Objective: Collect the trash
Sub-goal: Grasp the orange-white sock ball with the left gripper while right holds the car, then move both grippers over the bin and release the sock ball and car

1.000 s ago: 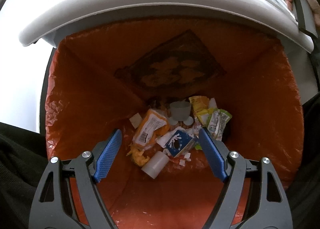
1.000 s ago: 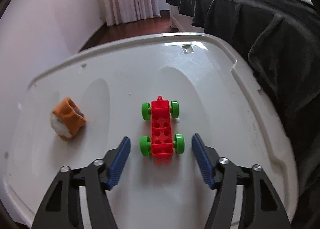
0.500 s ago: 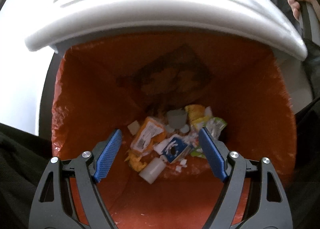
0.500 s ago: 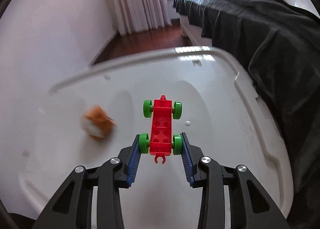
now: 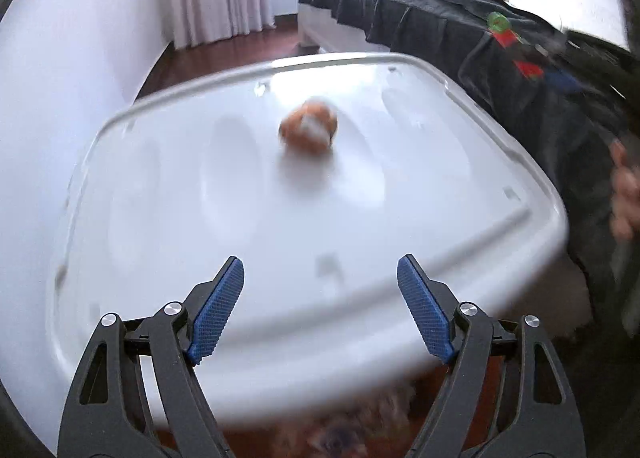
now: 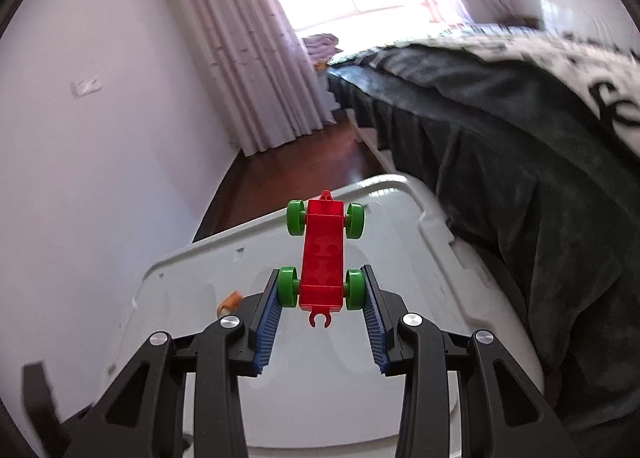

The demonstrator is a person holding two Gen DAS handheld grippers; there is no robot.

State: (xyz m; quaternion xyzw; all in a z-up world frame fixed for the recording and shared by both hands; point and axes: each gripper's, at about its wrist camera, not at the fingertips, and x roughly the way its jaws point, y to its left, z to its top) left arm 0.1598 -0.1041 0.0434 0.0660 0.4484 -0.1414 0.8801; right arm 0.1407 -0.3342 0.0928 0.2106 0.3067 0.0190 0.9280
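My right gripper (image 6: 322, 294) is shut on a red toy car with green wheels (image 6: 323, 254), gripping its rear wheels and holding it in the air above the white lid (image 6: 432, 338). The car also shows blurred at the far right of the left wrist view (image 5: 506, 32). My left gripper (image 5: 320, 306) is open and empty over the near edge of the white lid (image 5: 200, 218). An orange and white crumpled wrapper (image 5: 309, 129) lies on the lid ahead of it, blurred; only its edge shows in the right wrist view (image 6: 229, 303).
A bed with a dark cover (image 6: 520, 138) runs along the right. White wall (image 6: 100, 138) on the left, curtains (image 6: 248, 70) and dark wood floor (image 6: 320, 154) behind. A hand (image 5: 626, 194) shows at the right edge.
The right gripper closed on the toy car and lifted it off the lid. The left gripper swung from the open orange-lined bin up over the lid. The wrapper moved on the lid.
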